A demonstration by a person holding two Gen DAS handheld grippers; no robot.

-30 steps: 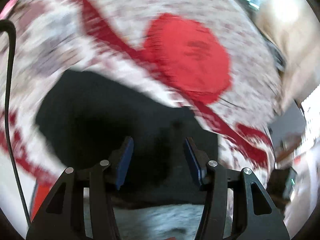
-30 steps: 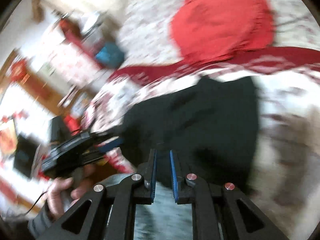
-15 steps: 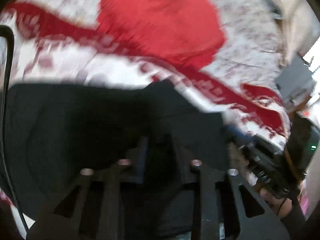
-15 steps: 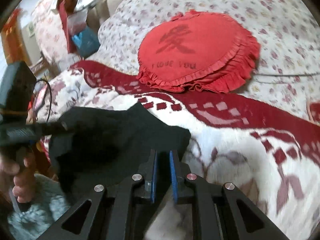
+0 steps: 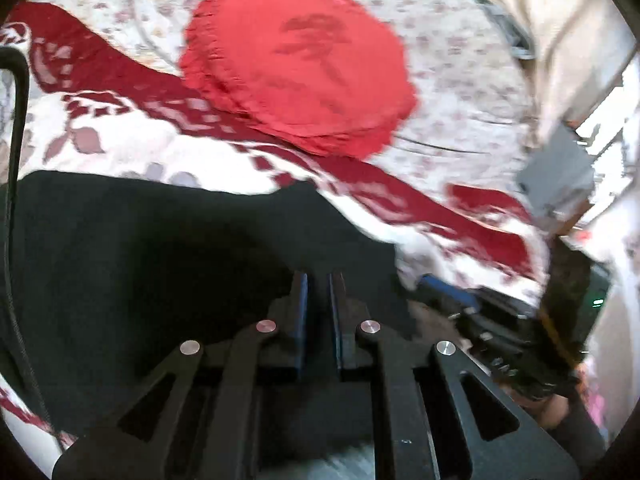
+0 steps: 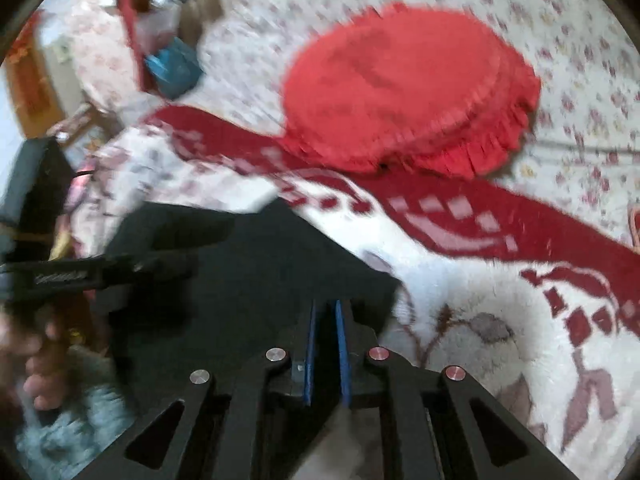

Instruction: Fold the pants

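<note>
I've got both grippers, left (image 5: 318,280) & right (image 6: 325,308), pinched narrow on the black fabric pants (image 5: 140,248), near edge; fold prob midway, carry-over & flattening on the white-and-red fleece blanket (image 6: 480,304) left.

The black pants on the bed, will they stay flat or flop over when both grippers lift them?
The black pants probably flop: the cloth drapes softly over the blanket. Both the left gripper and the right gripper seem to pinch one edge, so the rest likely hangs. The fabric looks matte, so probably not slippery.
</note>
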